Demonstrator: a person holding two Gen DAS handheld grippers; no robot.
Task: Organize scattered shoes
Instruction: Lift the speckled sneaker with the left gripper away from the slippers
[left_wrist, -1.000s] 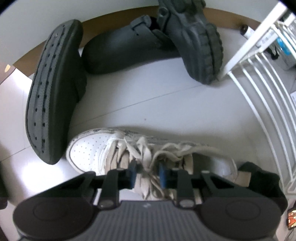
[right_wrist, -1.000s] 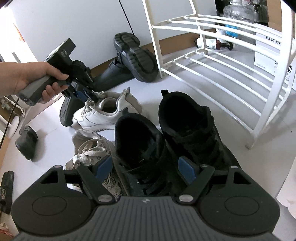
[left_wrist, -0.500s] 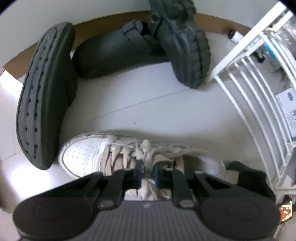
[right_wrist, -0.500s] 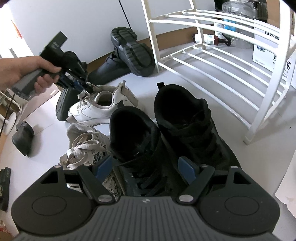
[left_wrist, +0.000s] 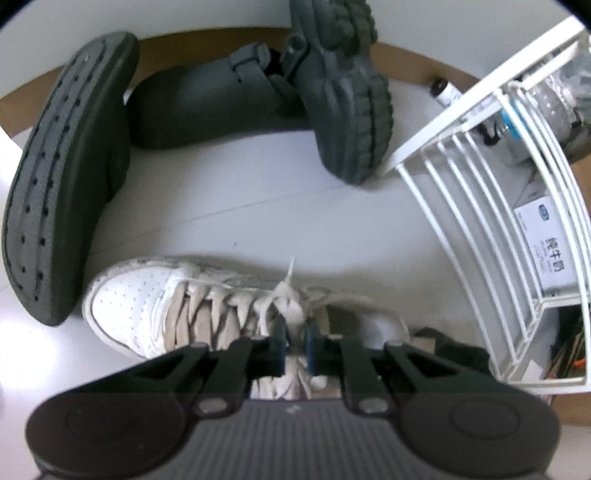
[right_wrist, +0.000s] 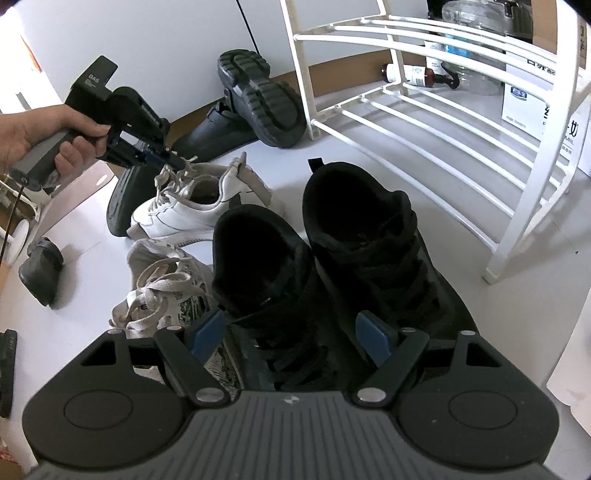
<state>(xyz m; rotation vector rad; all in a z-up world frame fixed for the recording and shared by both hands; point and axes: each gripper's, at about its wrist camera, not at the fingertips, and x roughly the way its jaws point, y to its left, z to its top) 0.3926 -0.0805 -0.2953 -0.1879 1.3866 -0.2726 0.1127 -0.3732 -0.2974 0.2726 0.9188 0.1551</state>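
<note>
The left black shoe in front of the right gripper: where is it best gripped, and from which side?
Probably the padded collar of the left black shoe, from above. It stands upright with its mouth open upward, so one jaw could go inside. The right black shoe sits tight beside it, so the outer wall looks easier.

Left wrist steeply down, close, right wrist slanting, both sharing white sneaker (left_wrist: 155, 295).

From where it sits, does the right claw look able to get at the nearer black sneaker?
Probably yes. The right claw stands open directly over the laces of the nearer black sneaker, with nothing between them. The second black sneaker crowds one side, which may hinder the fingers.
</note>
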